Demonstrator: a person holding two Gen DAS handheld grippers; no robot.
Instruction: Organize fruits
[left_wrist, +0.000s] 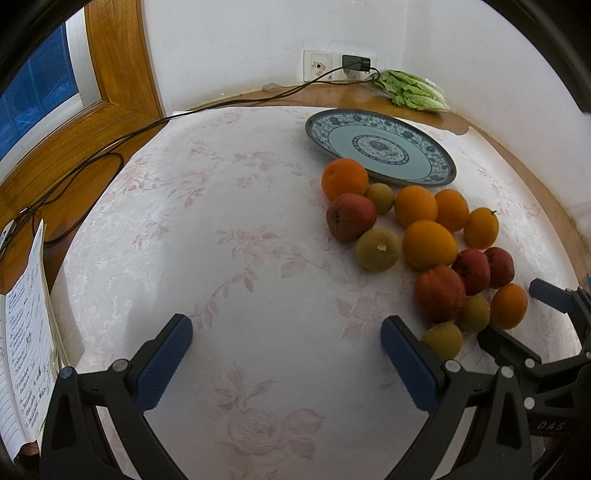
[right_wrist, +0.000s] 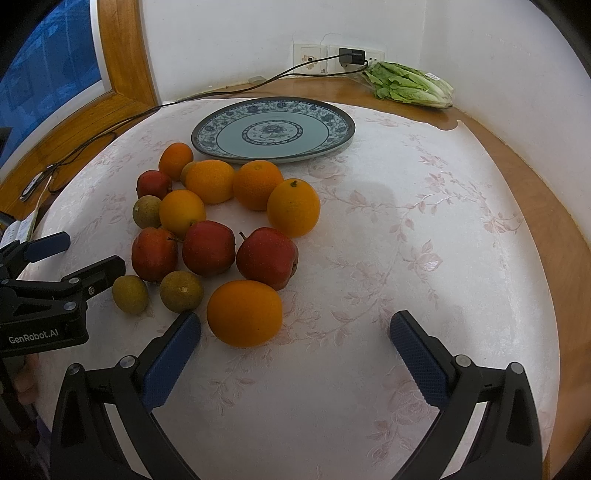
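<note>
Fingers spread wide on both my left gripper (left_wrist: 286, 354) and right gripper (right_wrist: 295, 350), empty, above the tabletop's near edge. Fruits cluster mid-table before the empty plate (right_wrist: 334, 118); the nearest orange (right_wrist: 243, 313), likely firm and prone to rolling, wants pinching across its middle.

6 oranges (right_wrist: 244, 313), 4 red apples (right_wrist: 266, 257) and 4 small greenish-brown fruits (right_wrist: 181, 291) lie clustered just before the bare blue-patterned plate (right_wrist: 332, 142).
</note>
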